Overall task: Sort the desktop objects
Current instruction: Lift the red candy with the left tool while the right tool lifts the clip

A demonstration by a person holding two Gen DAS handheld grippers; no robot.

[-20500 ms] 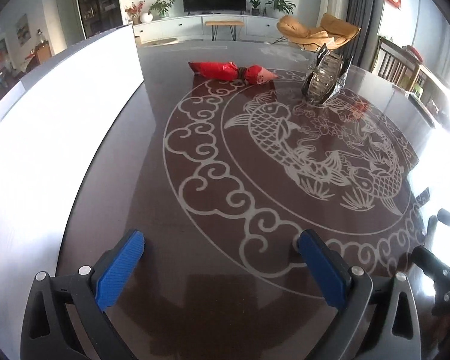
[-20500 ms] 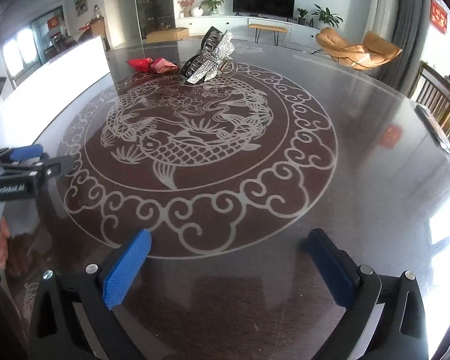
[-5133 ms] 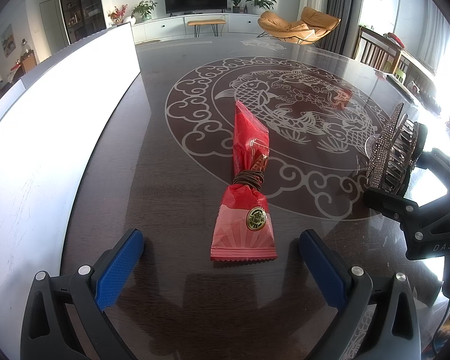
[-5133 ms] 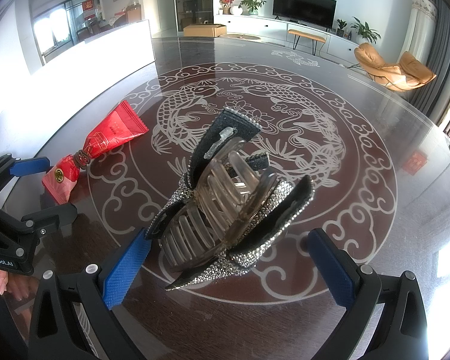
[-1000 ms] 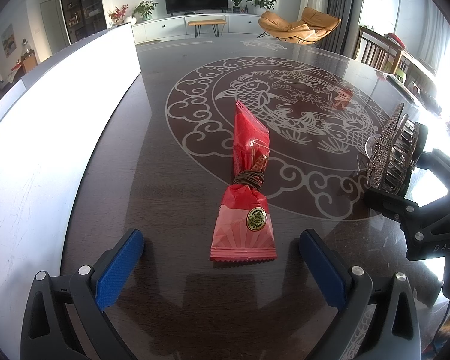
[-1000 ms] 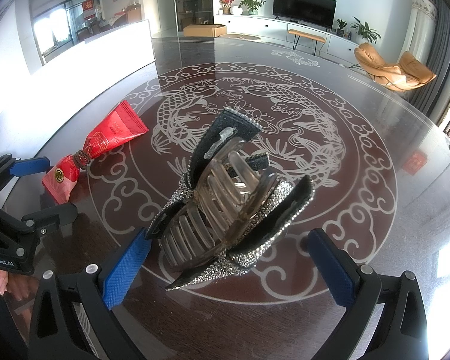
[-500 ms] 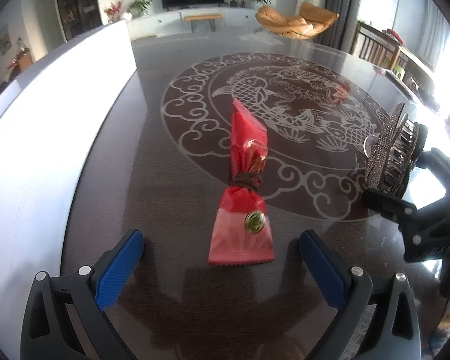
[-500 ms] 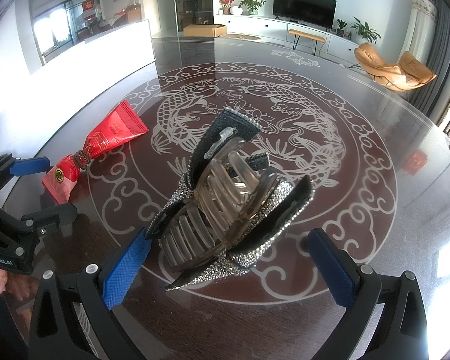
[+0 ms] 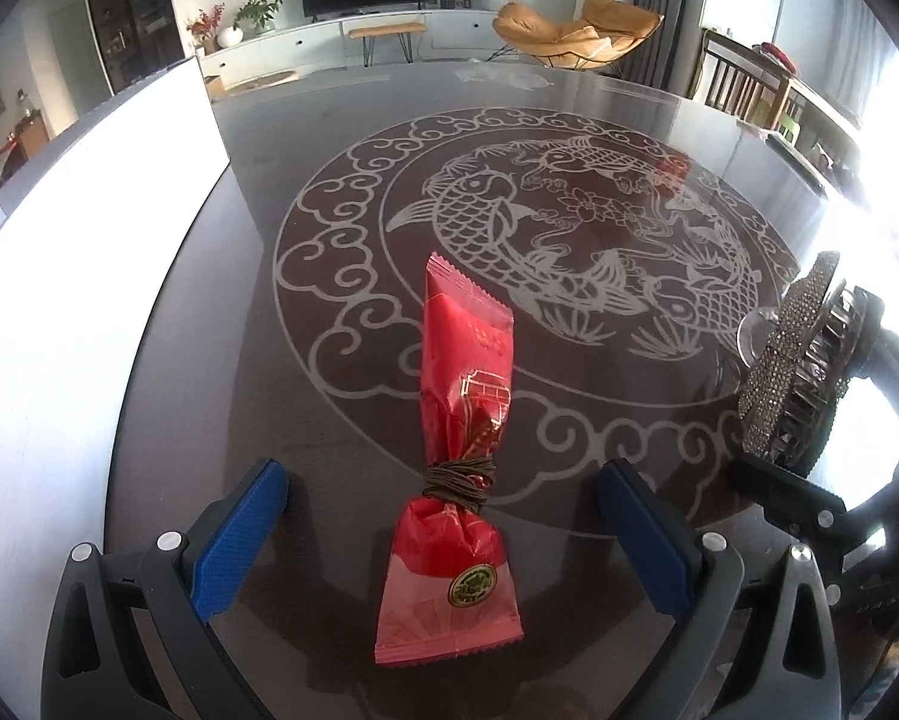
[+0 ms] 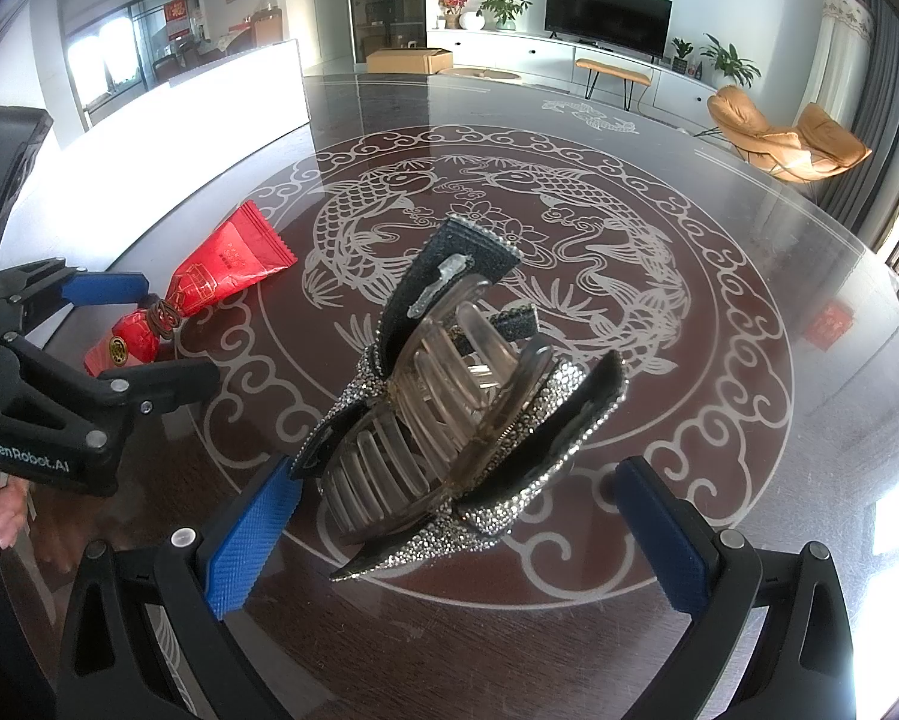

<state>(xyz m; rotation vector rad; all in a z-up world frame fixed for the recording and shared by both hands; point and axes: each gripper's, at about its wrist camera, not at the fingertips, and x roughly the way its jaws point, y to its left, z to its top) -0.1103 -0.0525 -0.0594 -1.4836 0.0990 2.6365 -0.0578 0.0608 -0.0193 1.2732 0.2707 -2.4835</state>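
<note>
- The red foil snack packet bound at its waist with a brown cord [image 9: 458, 462] lies flat on the dark glass-topped desk with a pale carp design [image 9: 329, 192], in from the desk's left edge and toward its near side.
- Its long axis runs almost straight away from the left tongs [image 9: 443, 534], the sealed end with the round green sticker nearest them and the serrated far end pointing at the carp ring.
- The left tongs are spread wide and grip nothing; their blue pads stand either side of the packet's near half, the cord-bound waist just ahead of the tips. So the packet lies between the fingers already, lengthwise, and a close would, I judge, pinch it across its narrow width.
- The rhinestone-covered black and clear plastic hair claw [image 10: 455, 426] stands on the desk's near part, between the fingers of the right tongs [image 10: 458, 531], which are also wide apart and empty; its left wing is close beside the left pad.
- The left tongs are nearer the packet, the right nearer the claw.
</note>
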